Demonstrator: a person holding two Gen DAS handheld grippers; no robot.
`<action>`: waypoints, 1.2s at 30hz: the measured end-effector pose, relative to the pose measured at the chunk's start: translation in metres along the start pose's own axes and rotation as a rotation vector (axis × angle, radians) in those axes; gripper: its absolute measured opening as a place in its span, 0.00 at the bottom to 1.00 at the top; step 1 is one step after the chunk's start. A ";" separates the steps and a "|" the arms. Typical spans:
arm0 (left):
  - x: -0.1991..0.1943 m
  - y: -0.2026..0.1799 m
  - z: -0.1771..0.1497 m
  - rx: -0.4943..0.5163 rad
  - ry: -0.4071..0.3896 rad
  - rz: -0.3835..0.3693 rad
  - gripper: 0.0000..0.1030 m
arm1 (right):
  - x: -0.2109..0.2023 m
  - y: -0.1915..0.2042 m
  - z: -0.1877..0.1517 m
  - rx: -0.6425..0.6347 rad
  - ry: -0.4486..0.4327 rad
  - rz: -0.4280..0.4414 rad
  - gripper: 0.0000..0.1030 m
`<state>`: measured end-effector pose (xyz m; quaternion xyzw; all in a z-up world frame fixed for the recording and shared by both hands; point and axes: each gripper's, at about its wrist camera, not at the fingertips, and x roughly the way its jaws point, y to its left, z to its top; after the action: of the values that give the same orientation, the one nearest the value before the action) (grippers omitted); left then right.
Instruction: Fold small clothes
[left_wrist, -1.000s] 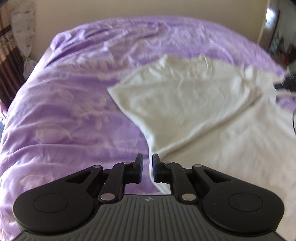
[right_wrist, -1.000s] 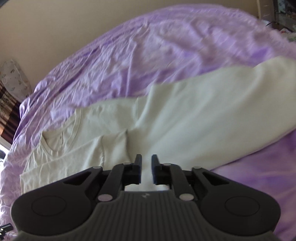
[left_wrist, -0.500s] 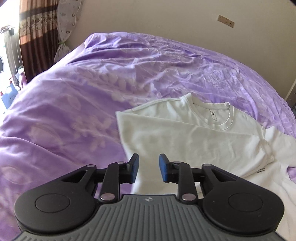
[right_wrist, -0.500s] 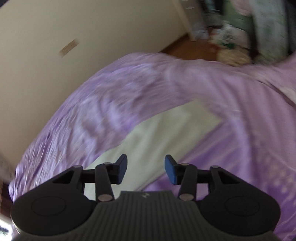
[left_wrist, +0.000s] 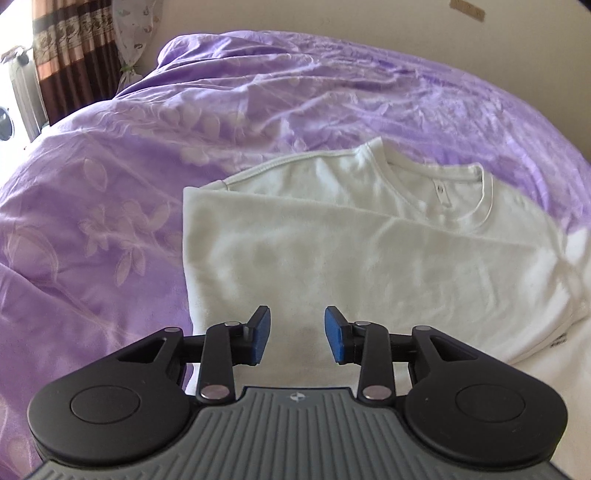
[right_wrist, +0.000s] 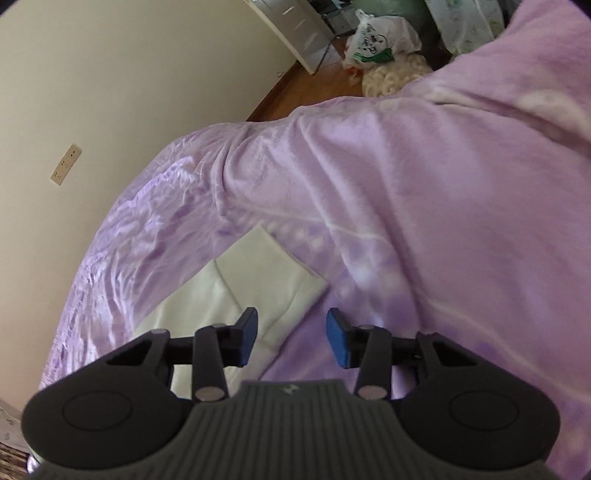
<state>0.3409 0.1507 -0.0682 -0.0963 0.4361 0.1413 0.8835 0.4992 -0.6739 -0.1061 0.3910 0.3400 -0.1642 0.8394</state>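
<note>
A white T-shirt (left_wrist: 362, 254) lies on the purple bedspread (left_wrist: 103, 192), its left side folded in over the front, collar at the far side. My left gripper (left_wrist: 297, 338) is open and empty, hovering over the shirt's near left part. In the right wrist view the shirt's hem end (right_wrist: 258, 280) lies flat on the bedspread (right_wrist: 424, 206). My right gripper (right_wrist: 291, 336) is open and empty, above the hem's near corner, apart from the cloth.
A cream wall (right_wrist: 110, 92) runs along the bed's far side. A curtain (left_wrist: 62, 55) hangs at the left. Plastic bags (right_wrist: 384, 37) and a white cabinet (right_wrist: 295, 26) stand on the wooden floor beyond the bed's end.
Both grippers opened and let go of the shirt. The left side of the shirt now lies folded over. The right gripper swung toward the hem end.
</note>
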 end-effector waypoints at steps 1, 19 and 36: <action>0.000 -0.002 0.000 0.019 -0.002 0.003 0.40 | 0.006 0.001 0.001 -0.007 -0.008 -0.003 0.34; -0.056 0.035 -0.007 -0.032 -0.020 -0.065 0.40 | -0.150 0.263 -0.046 -0.540 -0.229 0.321 0.02; -0.108 0.110 -0.007 -0.190 -0.071 -0.273 0.38 | -0.187 0.496 -0.321 -0.774 0.092 0.714 0.02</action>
<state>0.2361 0.2347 0.0082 -0.2328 0.3723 0.0639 0.8962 0.4922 -0.1078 0.1461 0.1508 0.2578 0.2869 0.9102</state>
